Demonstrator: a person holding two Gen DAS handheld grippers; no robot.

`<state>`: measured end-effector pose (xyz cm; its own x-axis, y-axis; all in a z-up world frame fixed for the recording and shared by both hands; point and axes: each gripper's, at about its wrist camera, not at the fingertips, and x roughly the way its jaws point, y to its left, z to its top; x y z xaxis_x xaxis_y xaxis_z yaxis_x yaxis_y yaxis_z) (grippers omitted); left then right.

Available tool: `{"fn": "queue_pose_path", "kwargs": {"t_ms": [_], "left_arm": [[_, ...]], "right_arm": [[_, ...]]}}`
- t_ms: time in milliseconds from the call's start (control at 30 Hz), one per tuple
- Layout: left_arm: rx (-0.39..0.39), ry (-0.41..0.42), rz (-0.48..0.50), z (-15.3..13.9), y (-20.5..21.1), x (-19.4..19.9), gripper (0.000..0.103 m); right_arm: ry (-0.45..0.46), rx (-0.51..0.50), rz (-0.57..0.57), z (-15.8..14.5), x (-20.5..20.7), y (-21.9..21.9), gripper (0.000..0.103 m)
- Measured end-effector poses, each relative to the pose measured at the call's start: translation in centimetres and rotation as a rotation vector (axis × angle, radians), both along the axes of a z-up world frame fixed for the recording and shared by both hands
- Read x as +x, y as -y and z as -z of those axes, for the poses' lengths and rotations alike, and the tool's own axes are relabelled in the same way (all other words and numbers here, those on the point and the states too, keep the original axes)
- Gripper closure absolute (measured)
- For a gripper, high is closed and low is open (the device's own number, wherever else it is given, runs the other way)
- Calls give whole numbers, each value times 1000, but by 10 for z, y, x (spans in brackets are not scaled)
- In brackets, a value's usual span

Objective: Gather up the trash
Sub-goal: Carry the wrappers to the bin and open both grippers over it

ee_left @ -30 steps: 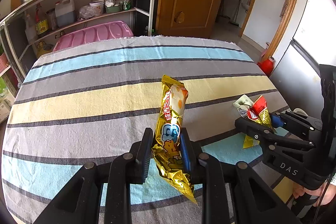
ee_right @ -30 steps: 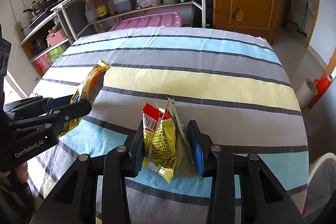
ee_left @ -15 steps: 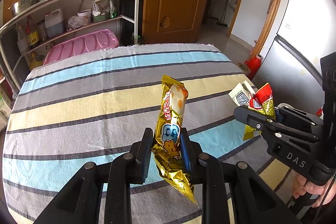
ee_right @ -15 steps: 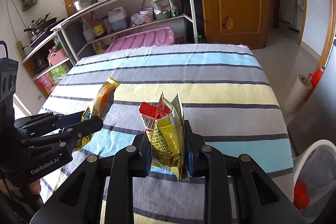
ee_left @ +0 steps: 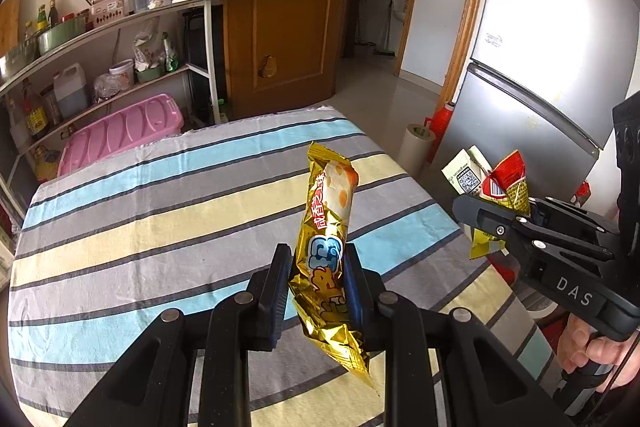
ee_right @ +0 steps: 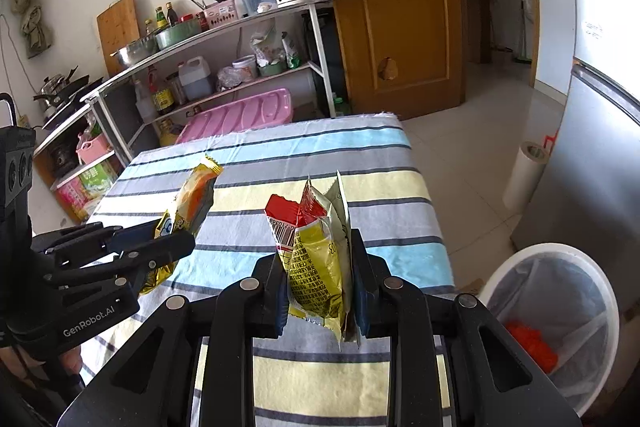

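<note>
Gold foil wrapper [ee_left: 326,251] sits clamped in the left gripper [ee_left: 316,269], while the right gripper [ee_right: 320,269] pinches crumpled yellow-red packets [ee_right: 316,255] above the striped tablecloth [ee_right: 280,155].

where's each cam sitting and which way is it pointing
Left wrist: on the left gripper, facing across the striped table toward the door; it grips the gold wrapper.
Right wrist: on the right gripper, facing likewise; it grips the yellow wrappers, bin alongside.
Shared: table, and each sees the other gripper.

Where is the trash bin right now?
In the right wrist view, the white trash bin stands on the floor at lower right, beside the striped table and below the grey fridge.
</note>
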<state>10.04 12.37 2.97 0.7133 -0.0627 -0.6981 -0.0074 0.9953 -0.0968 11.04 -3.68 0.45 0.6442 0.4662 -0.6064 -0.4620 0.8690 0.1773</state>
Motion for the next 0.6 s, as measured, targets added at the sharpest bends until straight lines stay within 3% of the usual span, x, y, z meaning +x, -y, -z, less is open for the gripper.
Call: {"fn": "queue_pose_path", "kwargs": {"t_ms": [300,600], "left_arm": [[16,18,116,-10,65,13,77],[4,0,270,-3,146,36,77]], "right_arm": [[16,0,113,-10,-8,65,77],[-20,-20,250,0,-12,140,77]]}}
